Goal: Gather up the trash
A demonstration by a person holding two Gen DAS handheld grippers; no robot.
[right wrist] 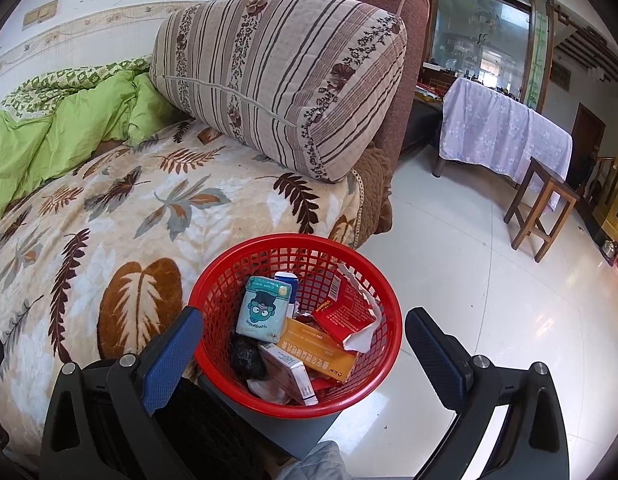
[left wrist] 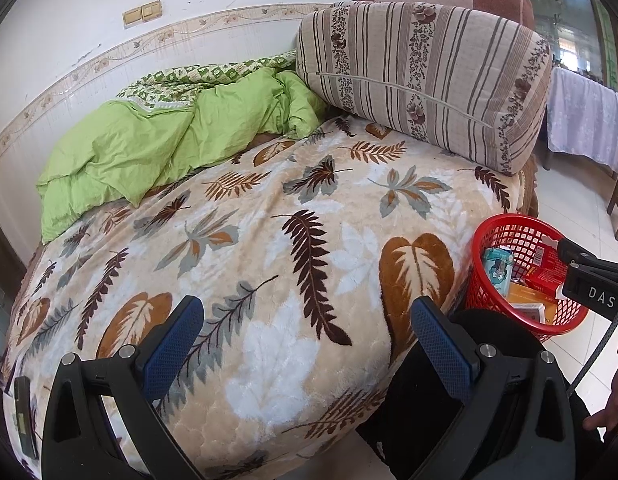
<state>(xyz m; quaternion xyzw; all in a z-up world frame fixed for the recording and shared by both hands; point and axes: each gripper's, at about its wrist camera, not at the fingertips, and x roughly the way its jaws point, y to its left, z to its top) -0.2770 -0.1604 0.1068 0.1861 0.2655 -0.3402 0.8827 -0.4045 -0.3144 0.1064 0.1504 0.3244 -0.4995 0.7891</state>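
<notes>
Collection appears complete: red basket [right wrist: 297,320] beside the leaf-patterned blanket [left wrist: 269,240] holds the packets, left gripper [left wrist: 307,316] and right gripper [right wrist: 305,330] both spread, empty.

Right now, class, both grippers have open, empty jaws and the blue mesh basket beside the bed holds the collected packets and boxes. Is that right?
One detail is wrong: the basket is red, not blue, as the right wrist view shows plainly. The rest stands: it sits beside the bed, holding packets and boxes, and the left gripper and right gripper both have open, empty jaws.
</notes>
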